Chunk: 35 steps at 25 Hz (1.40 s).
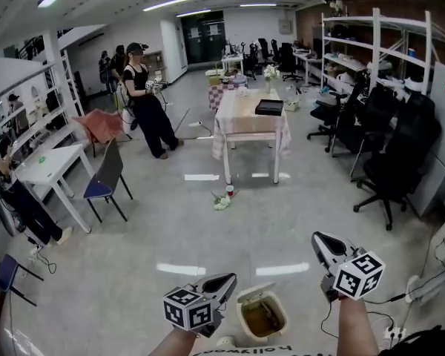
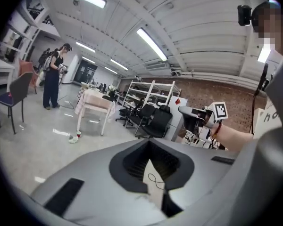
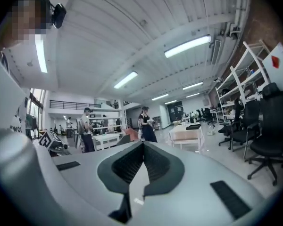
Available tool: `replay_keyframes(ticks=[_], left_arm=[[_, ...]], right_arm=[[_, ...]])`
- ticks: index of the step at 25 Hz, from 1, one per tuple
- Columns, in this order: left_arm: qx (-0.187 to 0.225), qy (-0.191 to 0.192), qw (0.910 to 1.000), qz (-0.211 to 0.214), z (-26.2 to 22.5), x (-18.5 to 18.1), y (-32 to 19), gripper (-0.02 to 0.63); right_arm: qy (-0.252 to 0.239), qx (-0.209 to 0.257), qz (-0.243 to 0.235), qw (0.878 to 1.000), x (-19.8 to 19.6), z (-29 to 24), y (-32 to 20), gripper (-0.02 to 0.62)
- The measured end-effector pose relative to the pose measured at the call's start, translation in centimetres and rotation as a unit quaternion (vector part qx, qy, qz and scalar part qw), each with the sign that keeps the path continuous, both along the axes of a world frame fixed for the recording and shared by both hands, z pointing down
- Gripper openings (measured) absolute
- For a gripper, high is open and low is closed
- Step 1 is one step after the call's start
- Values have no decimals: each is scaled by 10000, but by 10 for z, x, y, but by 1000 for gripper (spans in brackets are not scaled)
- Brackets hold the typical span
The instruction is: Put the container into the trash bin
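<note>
A small trash bin (image 1: 242, 311) with a pale rim stands on the floor between my two grippers, close to my feet. Something brown lies inside it; I cannot tell what. My left gripper (image 1: 228, 279) is just left of the bin, shut and holding nothing. To the bin's right and raised above it, my right gripper (image 1: 319, 237) is also shut and bare. In the left gripper view the jaws of the left gripper (image 2: 149, 147) meet at the tip, and the right gripper (image 2: 193, 114) shows beyond. In the right gripper view the right gripper (image 3: 143, 145) is closed on nothing.
A table (image 1: 245, 121) with a checked cloth stands ahead, a black tray (image 1: 269, 107) on it. Litter and a red cup (image 1: 224, 197) lie on the floor before it. Black office chairs (image 1: 389, 162) crowd the right. A person (image 1: 144, 99), a blue chair (image 1: 104, 180) and a white table (image 1: 52, 165) are at left.
</note>
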<state>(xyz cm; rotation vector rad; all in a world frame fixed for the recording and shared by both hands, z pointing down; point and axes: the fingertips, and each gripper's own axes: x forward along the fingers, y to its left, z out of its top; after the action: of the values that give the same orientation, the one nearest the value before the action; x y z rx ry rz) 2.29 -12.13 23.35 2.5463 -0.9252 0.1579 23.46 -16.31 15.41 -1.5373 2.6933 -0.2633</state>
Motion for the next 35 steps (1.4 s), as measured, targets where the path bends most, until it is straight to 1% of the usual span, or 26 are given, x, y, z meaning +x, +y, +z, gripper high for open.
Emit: replay_keyframes(ticks=[2, 5, 8, 10, 12, 15, 19, 23, 35], left_arm=[[206, 237, 9994, -115, -19, -1, -3, -9], [504, 773, 9949, -412, -52, -9, -11, -9], [806, 1029, 9891, -676, -78, -12, -17, -8], [835, 1281, 9858, -701, -91, -11, -18, -9], [820, 1511, 9829, -654, -99, -11, -19, -9], [846, 1475, 9834, -638, -101, -12, -20, -9], [795, 1387, 9851, -629, -97, -11, -20, -9], [814, 1277, 9864, -641, -96, -9, -19, -9], [796, 1283, 9854, -783, -95, -10, -14, -9]], right_arm=[[-83, 110, -51, 9999, 1, -10, 5, 2], [-60, 206, -17, 9998, 0, -20, 10, 2], [-103, 347, -43, 9993, 3, -29, 14, 2], [-261, 480, -107, 9984, 5, -38, 18, 2], [-304, 573, -108, 9978, 6, -45, 22, 2], [-206, 591, 2, 9980, 4, -51, 26, 2], [-258, 606, 4, 9978, 5, -52, 31, 2], [-167, 604, 60, 9980, 9, -51, 32, 2], [-72, 521, 37, 9986, 14, -33, 33, 2]])
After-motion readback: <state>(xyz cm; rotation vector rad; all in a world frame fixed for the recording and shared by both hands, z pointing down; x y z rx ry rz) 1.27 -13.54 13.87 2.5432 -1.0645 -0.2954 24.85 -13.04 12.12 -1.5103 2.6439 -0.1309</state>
